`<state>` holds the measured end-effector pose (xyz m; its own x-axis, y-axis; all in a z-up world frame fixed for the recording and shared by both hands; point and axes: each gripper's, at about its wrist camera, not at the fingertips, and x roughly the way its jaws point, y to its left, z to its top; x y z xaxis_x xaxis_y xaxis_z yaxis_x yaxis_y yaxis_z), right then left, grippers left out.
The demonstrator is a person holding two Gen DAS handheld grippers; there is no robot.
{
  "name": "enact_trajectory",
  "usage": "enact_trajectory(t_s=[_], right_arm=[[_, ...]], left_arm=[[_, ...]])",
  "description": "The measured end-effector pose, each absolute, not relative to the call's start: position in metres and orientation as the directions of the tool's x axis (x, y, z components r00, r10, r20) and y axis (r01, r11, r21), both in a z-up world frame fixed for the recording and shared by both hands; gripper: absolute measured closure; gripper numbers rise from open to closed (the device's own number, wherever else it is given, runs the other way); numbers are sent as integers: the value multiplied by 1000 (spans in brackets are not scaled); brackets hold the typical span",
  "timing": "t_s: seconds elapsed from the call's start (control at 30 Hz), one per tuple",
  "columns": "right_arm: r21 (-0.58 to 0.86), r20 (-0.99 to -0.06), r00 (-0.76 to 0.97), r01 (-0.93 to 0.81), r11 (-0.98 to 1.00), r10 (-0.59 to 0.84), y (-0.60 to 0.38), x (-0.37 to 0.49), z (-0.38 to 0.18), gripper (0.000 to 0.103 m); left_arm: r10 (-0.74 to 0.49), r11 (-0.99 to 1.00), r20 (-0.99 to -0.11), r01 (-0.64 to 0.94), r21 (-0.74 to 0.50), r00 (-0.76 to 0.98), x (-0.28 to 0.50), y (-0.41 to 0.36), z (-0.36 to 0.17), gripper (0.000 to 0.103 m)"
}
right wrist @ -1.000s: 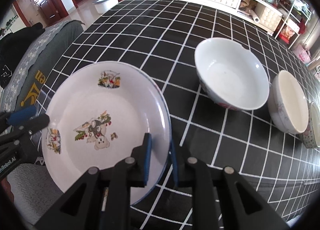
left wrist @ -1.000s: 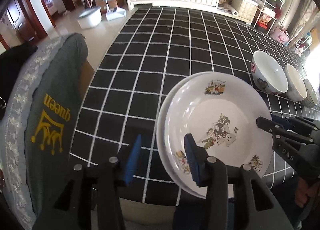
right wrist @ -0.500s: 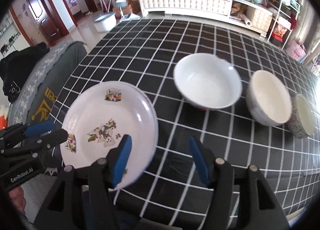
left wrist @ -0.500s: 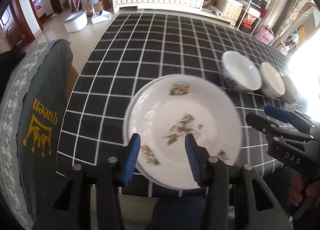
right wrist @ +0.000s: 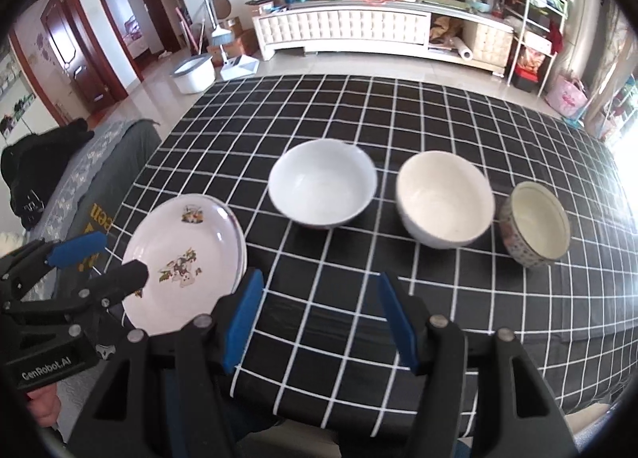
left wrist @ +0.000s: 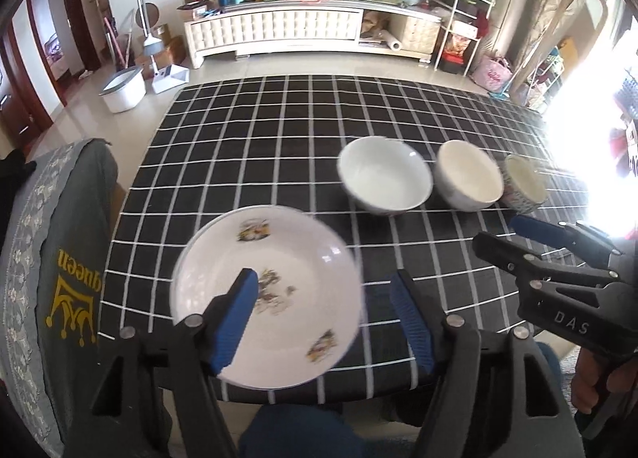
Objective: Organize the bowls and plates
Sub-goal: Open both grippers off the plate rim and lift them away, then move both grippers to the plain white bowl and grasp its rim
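Since a second ago both claws have pulled back from the plates [right wrist: 183, 254], which then filled the views and now sit small at the near left corner of the checked table [left wrist: 319, 127]. The right claw [right wrist: 321, 322], then pinched on the plate rim, now has its jaws wide apart and holds nothing; the left claw [left wrist: 325, 318] is likewise spread and empty, above the table's near edge.

Two plates lie stacked (the lower shows only as a second rim in the right view). Three bowls stand in a row to their right: a large white bowl [right wrist: 322, 189], a cream bowl [right wrist: 446, 199] and a small patterned bowl [right wrist: 535, 223], close together.

A grey cloth [left wrist: 67, 266] printed "queen" lies just beside the table's left edge. Nothing lies between claws and dishes.
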<state>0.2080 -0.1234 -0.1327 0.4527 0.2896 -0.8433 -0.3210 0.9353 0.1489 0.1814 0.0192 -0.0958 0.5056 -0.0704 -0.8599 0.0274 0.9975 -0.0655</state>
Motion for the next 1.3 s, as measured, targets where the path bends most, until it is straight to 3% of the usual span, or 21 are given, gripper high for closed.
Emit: enact_trajectory(t_s=[0.47, 1.1, 1.23, 1.3], right_arm=[[180, -824, 481, -282, 942, 301, -161, 247, -122, 38], [48, -871, 431, -405, 913, 237, -129, 321, -156, 39], [35, -879, 412, -445, 895, 239, -121, 335, -168, 39], [41, -877, 408, -465, 884, 255, -118, 339, -173, 46]], left_arm=[[-103, 993, -858, 107, -56, 503, 224, -18, -89, 36], [-80, 995, -897, 87, -46, 435, 314, -8, -134, 37], [-87, 995, -911, 88, -55, 403, 327, -6, -151, 58], [-102, 993, -918, 87, -74, 383, 331, -5, -159, 67]])
